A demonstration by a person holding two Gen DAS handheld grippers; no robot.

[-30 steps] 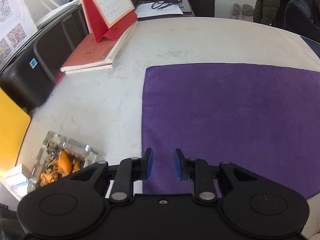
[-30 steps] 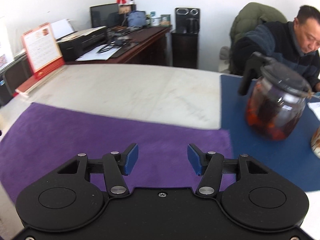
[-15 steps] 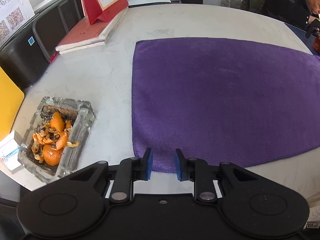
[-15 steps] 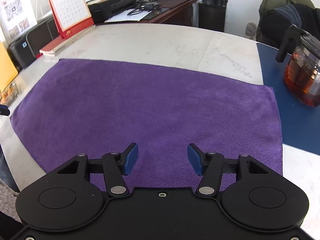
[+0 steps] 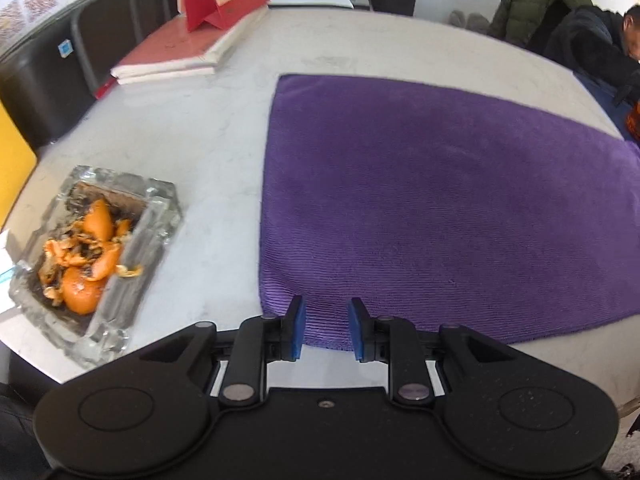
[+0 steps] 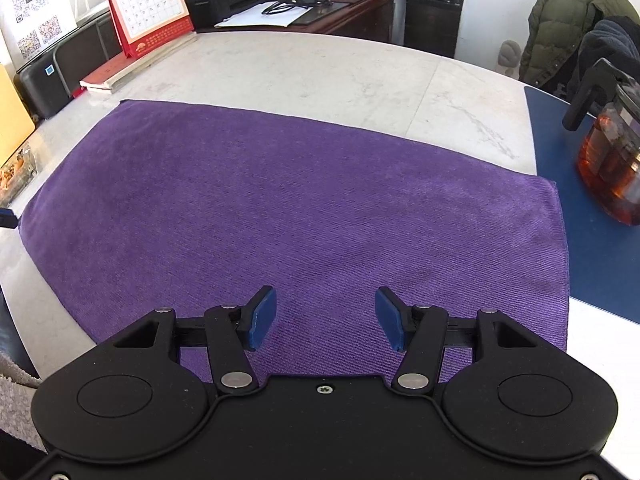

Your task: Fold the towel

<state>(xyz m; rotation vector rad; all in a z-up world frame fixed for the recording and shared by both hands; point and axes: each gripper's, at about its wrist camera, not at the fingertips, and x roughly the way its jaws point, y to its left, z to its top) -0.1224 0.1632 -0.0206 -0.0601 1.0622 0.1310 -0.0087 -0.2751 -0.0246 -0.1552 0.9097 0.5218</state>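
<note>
Your right gripper (image 6: 326, 318) hangs open over the flat purple towel (image 6: 280, 200); glass teapot (image 6: 612, 160) sits far right.

Both wrist views look steeply down, sharing the purple towel (image 5: 440, 208).

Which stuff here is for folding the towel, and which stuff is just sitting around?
For the job:
purple towel
left gripper
right gripper

Just lying about:
glass ashtray with orange peel
red desk calendar
red books
glass teapot
blue mat
</note>
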